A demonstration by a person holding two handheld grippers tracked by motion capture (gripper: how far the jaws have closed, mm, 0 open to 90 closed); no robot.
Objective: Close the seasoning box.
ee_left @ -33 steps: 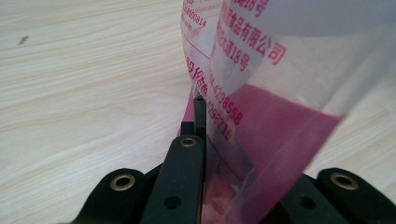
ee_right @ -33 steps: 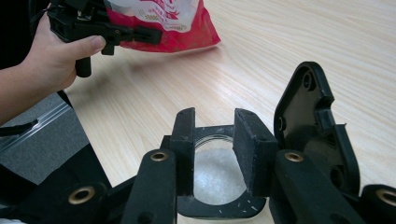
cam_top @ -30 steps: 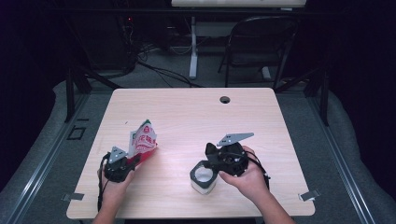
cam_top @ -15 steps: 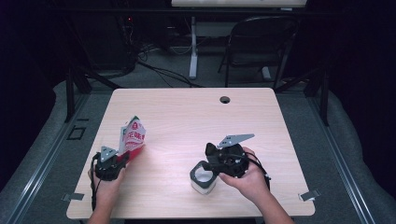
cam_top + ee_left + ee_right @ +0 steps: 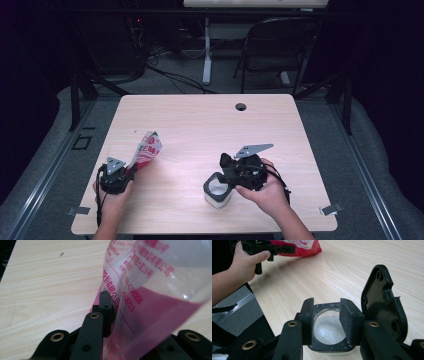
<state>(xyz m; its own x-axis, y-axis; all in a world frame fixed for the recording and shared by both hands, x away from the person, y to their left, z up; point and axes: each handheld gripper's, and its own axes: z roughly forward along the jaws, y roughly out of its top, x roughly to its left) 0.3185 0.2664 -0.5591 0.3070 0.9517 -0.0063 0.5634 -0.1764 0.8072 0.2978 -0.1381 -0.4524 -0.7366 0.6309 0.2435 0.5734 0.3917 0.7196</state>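
My left gripper [image 5: 131, 168] is shut on the lower end of a red-and-white printed plastic bag [image 5: 148, 147], which stands up from the jaws and leans right. In the left gripper view the see-through pink bag [image 5: 152, 290] covers the right jaw. My right gripper [image 5: 223, 177] is shut on a small white container [image 5: 218, 196] near the table's front. In the right gripper view the pads [image 5: 308, 312] press both sides of its black rim; white granules [image 5: 328, 330] lie inside. Its black flip lid [image 5: 384, 302] stands open at the right.
The light wooden table [image 5: 210, 125] has a round cable hole [image 5: 241, 106] near its far edge. In the right gripper view, the other hand [image 5: 244, 262] holds its gripper and the bag [image 5: 299, 246] at the top left. A chair [image 5: 280, 45] stands beyond the table.
The left gripper has shifted a little to the left with the bag, and the bag's top has swayed left and back. The right gripper and container have stayed put.
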